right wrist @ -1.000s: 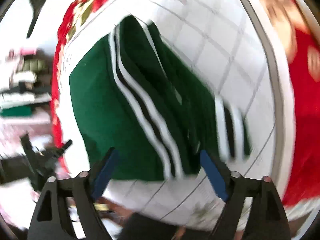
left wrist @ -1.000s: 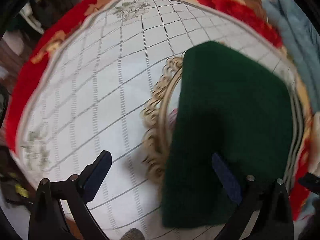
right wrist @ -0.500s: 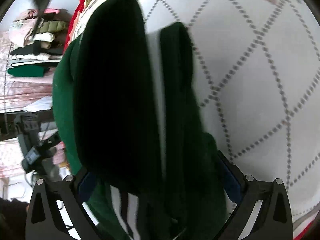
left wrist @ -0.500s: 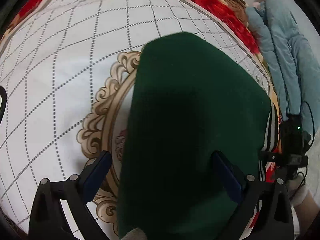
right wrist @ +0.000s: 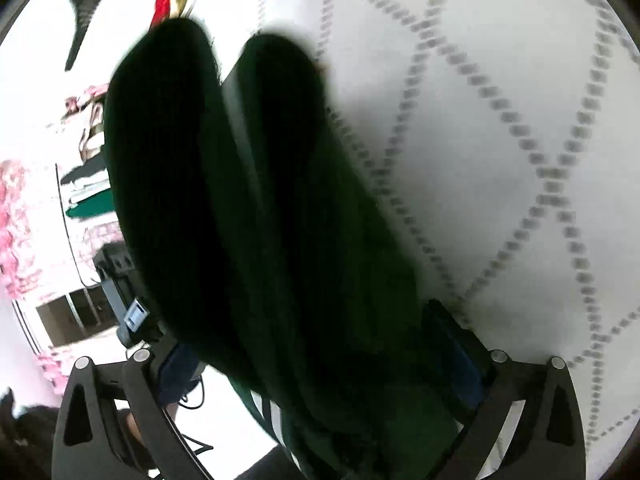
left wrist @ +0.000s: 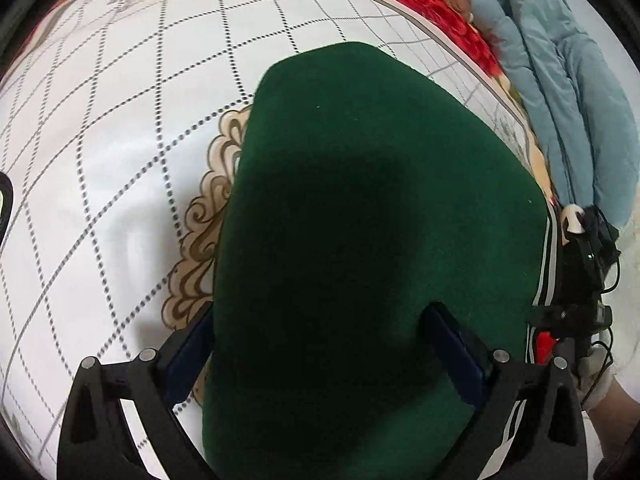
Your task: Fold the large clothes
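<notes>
A dark green garment (left wrist: 372,240) with white side stripes lies folded on a white bedspread (left wrist: 100,152) with a dotted diamond pattern. My left gripper (left wrist: 320,356) is open, its fingers straddling the near end of the folded cloth. In the right wrist view the same garment (right wrist: 256,216) fills the frame as thick dark folds close to the camera. My right gripper (right wrist: 320,364) is open too, with the cloth edge between its fingers; the pads are partly hidden by cloth.
A light blue quilted garment (left wrist: 572,92) lies at the far right of the bed past a red floral border (left wrist: 424,0). A black device with cables (left wrist: 580,280) sits at the right edge. Shelves with folded clothes (right wrist: 88,184) stand off the bed's left side.
Both grippers have moved in low and close to the green garment, from a view over the whole bed to one where the cloth sits between the open fingers.
</notes>
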Motion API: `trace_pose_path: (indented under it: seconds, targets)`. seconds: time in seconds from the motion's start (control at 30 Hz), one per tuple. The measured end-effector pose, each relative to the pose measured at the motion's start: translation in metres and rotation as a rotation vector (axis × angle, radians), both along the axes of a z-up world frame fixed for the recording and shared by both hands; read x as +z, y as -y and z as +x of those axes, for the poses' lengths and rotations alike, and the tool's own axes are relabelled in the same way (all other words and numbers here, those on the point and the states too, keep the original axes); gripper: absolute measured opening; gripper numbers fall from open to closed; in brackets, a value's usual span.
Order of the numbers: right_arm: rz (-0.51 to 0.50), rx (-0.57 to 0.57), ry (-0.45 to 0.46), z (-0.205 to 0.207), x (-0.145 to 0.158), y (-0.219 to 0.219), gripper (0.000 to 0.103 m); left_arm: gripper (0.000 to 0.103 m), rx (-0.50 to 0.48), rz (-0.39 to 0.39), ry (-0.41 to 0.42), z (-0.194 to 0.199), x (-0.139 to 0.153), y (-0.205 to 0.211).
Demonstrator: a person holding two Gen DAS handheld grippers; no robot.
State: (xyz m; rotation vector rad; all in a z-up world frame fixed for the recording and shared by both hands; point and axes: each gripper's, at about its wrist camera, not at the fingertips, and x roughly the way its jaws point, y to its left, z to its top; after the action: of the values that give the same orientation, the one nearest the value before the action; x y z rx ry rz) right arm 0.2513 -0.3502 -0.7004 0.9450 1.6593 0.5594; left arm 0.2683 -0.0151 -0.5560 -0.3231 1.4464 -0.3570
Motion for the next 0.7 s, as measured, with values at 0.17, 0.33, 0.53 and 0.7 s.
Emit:
trace_pose_path:
  seconds: [0.17, 0.33, 0.53, 0.7]
  targets:
    - [-0.047, 0.026, 0.005, 0.006, 0.006, -0.026, 0.09, 0.101, 0.002, 0.001, 0.078, -0.004, 0.01, -0.006]
    - [-0.007, -0.049, 0.013, 0.011, 0.03, -0.028, 0.063, 0.091, -0.024, 0.008, 0.158, 0.003, 0.034, -0.009]
    - [0.022, -0.132, 0.049, 0.026, 0.062, -0.034, 0.059, 0.09, -0.073, -0.025, 0.193, 0.026, 0.068, -0.007]
    - [0.032, -0.175, 0.079, 0.057, 0.089, -0.03, 0.058, 0.09, -0.062, -0.038, 0.235, 0.06, 0.095, -0.011]
